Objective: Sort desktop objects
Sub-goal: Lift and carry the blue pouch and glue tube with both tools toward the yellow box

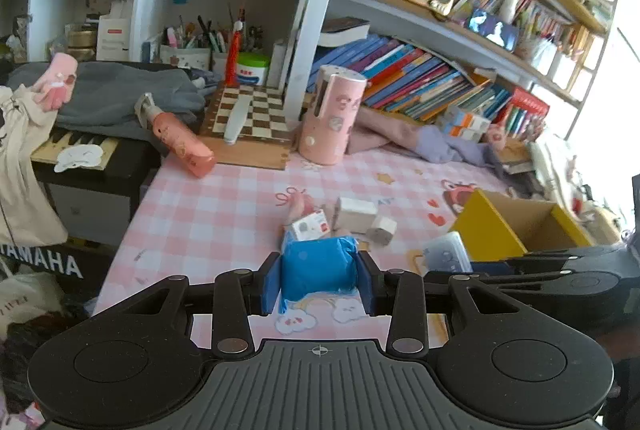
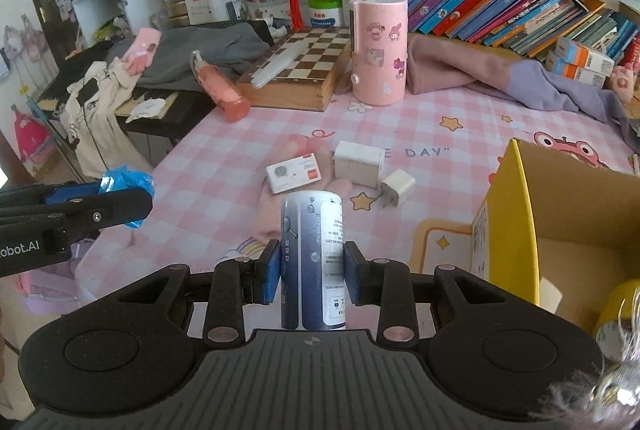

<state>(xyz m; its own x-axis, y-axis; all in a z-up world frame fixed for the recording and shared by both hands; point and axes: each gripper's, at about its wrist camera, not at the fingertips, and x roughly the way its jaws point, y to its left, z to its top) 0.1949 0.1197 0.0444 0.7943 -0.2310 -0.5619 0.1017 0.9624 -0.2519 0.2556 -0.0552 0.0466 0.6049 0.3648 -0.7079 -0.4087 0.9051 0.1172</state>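
**A:** Starting from the left, what is still loose? I count a pink spray bottle (image 2: 218, 89) lying by the chessboard (image 2: 304, 65) and a tall pink canister (image 2: 378, 49) standing just beside it.

**B:** Both look untouched. Nearer the middle of the counter (image 2: 224, 157) sit a small flat box (image 2: 294, 173), a white box (image 2: 357, 161) and a white charger plug (image 2: 396, 187), close together, none of them sorted yet.

**A:** And the tongs?

**B:** The left tongs (image 1: 318, 280) are pinching a blue plastic-wrapped bundle (image 1: 318, 266), lifted clear of the counter. The right tongs (image 2: 311, 272) are clamped on a dark cylindrical bottle (image 2: 312, 254), also in the air.

**A:** So where do they go?

**B:** Probably into the yellow cardboard box (image 2: 516, 213) at the right, which stands open. I can see a yellowish thing at its near corner, though it's too blurred to name.

**A:** Progress, then?

**B:** Early to middle, I'd judge: two items in hand, at least five left out.
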